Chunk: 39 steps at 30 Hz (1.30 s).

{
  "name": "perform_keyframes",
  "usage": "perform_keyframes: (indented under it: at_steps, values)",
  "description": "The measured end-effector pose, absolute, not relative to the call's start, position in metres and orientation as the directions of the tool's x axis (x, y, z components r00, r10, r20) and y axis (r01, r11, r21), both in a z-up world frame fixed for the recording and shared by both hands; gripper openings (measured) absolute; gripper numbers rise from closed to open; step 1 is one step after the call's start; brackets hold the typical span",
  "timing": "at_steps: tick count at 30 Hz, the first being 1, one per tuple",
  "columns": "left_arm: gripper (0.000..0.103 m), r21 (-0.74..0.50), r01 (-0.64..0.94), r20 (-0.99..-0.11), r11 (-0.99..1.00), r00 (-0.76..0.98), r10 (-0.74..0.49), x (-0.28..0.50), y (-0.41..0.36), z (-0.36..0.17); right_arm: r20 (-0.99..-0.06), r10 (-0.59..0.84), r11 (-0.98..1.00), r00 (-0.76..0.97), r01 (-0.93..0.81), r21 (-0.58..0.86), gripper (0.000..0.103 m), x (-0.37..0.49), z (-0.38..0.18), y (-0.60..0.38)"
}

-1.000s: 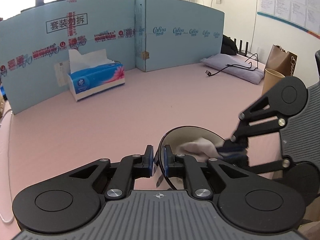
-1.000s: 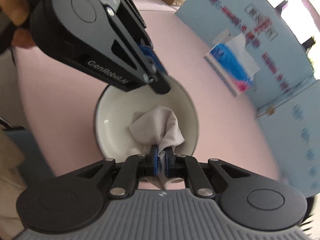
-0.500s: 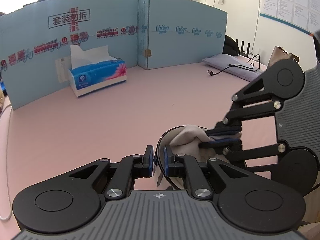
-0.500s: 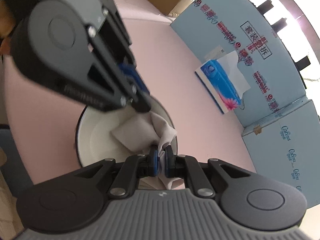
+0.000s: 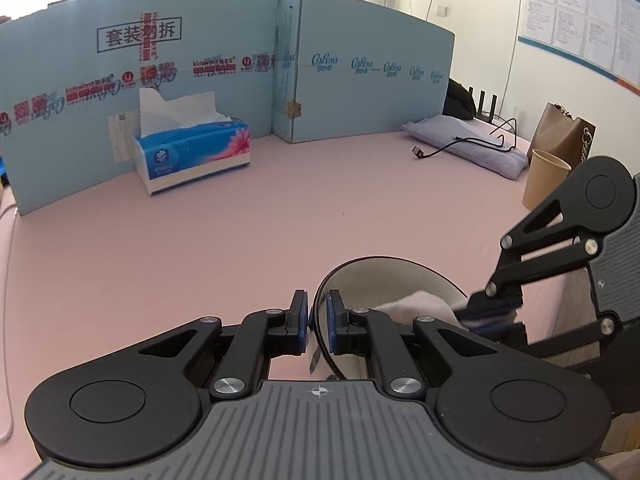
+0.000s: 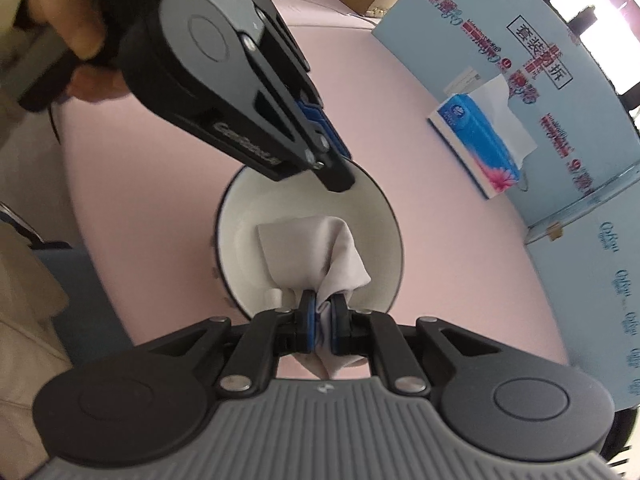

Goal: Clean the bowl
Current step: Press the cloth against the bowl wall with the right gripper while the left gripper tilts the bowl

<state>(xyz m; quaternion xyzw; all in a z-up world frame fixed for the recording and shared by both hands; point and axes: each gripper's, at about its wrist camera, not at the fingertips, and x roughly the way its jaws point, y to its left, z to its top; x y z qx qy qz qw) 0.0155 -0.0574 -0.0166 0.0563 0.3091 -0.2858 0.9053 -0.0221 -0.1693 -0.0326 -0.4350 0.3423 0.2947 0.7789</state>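
A white bowl [image 6: 384, 216] with a dark rim rests on the pink table; in the left wrist view the bowl [image 5: 384, 276] is tilted towards me. My left gripper [image 5: 317, 318] is shut on the bowl's rim, one pad outside and one inside. The left gripper [image 6: 340, 178] comes in from the upper left in the right wrist view and pinches the far rim. My right gripper [image 6: 323, 318] is shut on a pale grey cloth [image 6: 312, 248] that lies bunched inside the bowl. The cloth [image 5: 416, 306] and the right gripper [image 5: 492, 312] also show at the bowl's right side.
A blue tissue box [image 5: 192, 152] stands at the back left before a light blue cardboard screen [image 5: 360, 80]. At the far right are a paper cup [image 5: 544, 178], a brown bag [image 5: 564, 134], and a grey cushion [image 5: 468, 142] with a black cable. A hand [image 6: 80, 36] holds the left gripper.
The right gripper has swept the cloth round inside the bowl, first towards the left gripper, then back to the bowl's middle and right. The left gripper has kept its hold on the rim.
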Motion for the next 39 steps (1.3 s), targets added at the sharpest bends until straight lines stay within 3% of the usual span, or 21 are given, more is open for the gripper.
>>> perform_keyframes:
  at_steps: [27,39]
  values:
    - [0.013,-0.083,0.558,-0.61,0.826,0.627,-0.485,0.022,-0.051,-0.02,-0.707,0.17,0.462,0.687,-0.689,-0.558,0.008,-0.001,-0.025,-0.162]
    - [0.015,-0.128,0.534,-0.602,0.836,0.628,-0.493,0.024,-0.042,-0.022,-0.674,0.229,0.562,0.702,-0.66,-0.498,0.008,0.002,-0.018,-0.167]
